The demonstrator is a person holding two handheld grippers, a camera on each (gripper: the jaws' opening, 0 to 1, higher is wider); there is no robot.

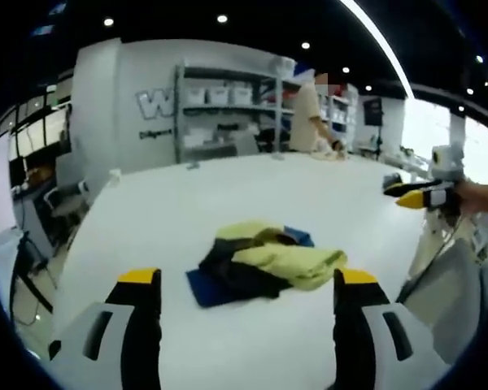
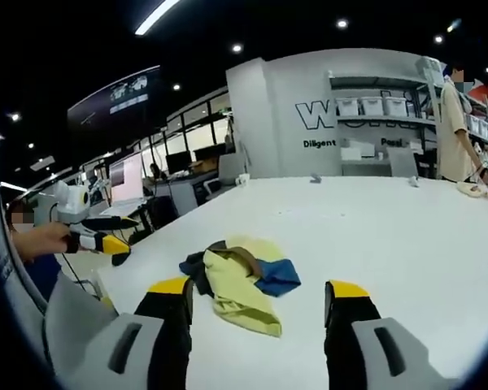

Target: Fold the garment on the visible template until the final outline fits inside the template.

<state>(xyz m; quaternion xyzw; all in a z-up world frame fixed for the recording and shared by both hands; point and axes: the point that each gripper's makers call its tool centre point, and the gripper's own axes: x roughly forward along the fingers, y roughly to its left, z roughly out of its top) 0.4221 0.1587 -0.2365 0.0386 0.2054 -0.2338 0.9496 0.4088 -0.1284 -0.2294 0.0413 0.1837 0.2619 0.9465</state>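
White bench (image 1: pixel 228 191) carried everything. Left gripper (image 1: pixel 248 280) hovered with jaws spread wide and empty, as did the right gripper (image 2: pixel 260 291). Just beyond both pairs of jaws lay the crumpled yellow, dark and blue garment (image 1: pixel 264 262). Farther back stood shelves (image 1: pixel 228 101).

Crumpled garment seen between parted jaws

A yellow, dark and blue garment (image 2: pixel 240 280) is bunched on the white table (image 2: pixel 390 236); the right gripper (image 2: pixel 260 305) is held empty, and the left gripper (image 2: pixel 106 236) is seen beyond the table's edge.
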